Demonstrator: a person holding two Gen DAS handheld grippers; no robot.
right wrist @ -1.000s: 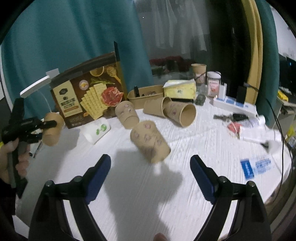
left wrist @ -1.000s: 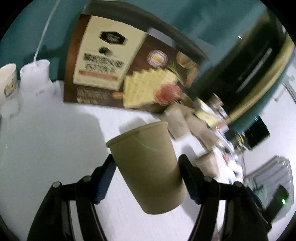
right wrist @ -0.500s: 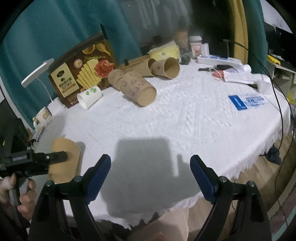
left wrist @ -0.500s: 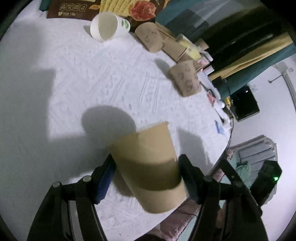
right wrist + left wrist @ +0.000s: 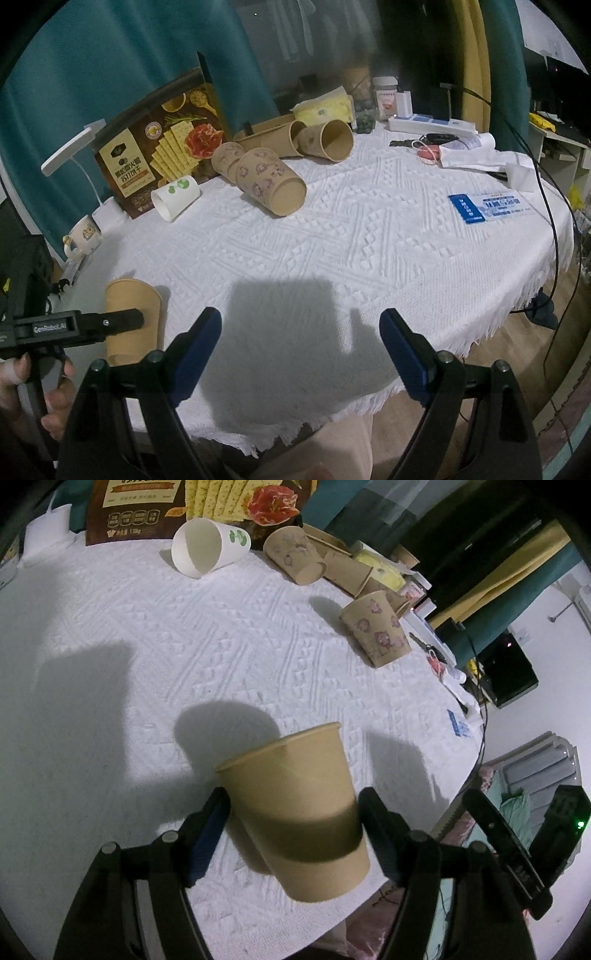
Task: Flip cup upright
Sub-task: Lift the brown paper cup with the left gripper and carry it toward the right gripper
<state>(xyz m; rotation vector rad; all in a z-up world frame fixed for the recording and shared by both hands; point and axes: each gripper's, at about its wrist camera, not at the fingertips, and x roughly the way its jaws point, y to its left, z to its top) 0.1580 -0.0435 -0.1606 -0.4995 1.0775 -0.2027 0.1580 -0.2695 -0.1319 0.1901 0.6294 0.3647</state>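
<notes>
Plain cup (image 5: 295,808) now upright on tablecloth (image 5: 184,657), L gripper (image 5: 291,834) jaws just eased off it; R gripper (image 5: 301,354) jaws spread.

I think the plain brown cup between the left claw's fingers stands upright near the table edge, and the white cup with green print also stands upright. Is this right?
Not quite. The white cup lies on its side by the cracker box, as the right wrist view shows. The plain brown cup does stand upright between the left claw's fingers.
</notes>
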